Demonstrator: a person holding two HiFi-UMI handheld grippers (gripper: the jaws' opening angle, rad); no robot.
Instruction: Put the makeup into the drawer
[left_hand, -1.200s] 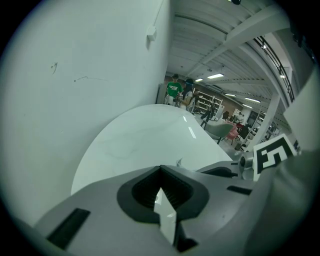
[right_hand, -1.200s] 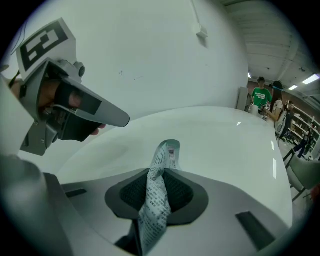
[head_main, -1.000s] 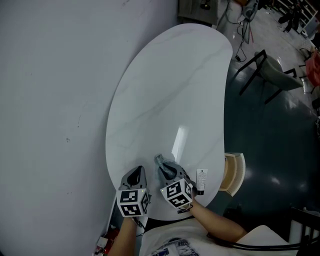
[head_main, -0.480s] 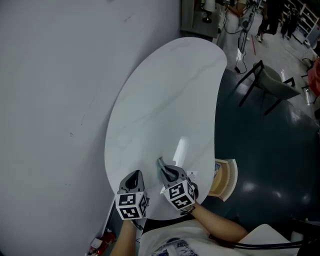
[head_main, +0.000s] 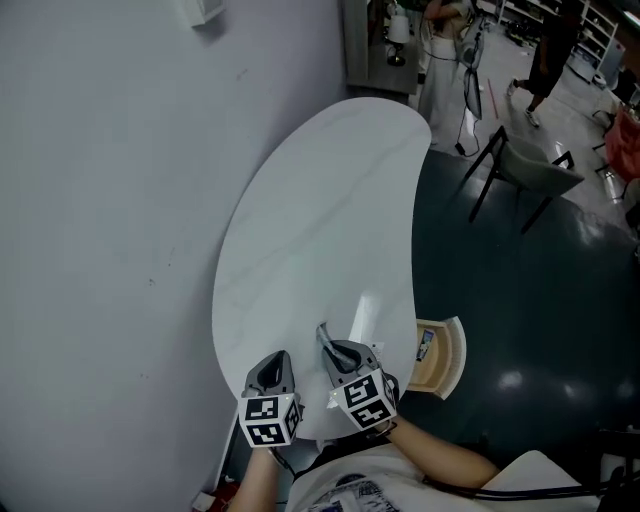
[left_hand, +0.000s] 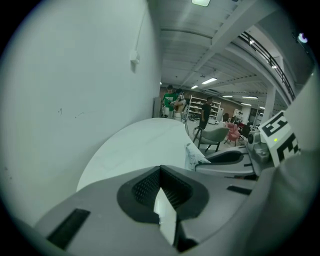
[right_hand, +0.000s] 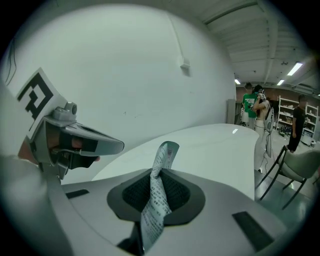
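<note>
Makeup tube (right_hand: 161, 165), the thing to be stowed, is off the surface and pinched in the right hand-held gripper. From the largest thing down, a white oval tabletop (head_main: 320, 220) stands against a grey wall (head_main: 100, 200), its surface bare. At its right edge, near the person, a curved wooden drawer (head_main: 456, 356) stands pulled out below the top. Something small and printed lies in it, too small to name. The left hand-held gripper (left_hand: 161, 186) is closed with nothing in it that I can make out, and hangs just beside the right one. The right hand-held gripper (head_main: 332, 342) has just been closing its jaws, and its pads press on the flat, print-covered tube, which sticks up past them with a visible twist. Judging from that twist, the tube is light and soft-walled, so it gives under the pads rather than resisting. Its smooth skin could slide if the grip loosens. A hold across the flat faces near a stiffer end should steady it better than one mid-body. Which end carries the cap I cannot tell. The drawer mouth is narrow, so the loose upper end may catch its rim.
</note>
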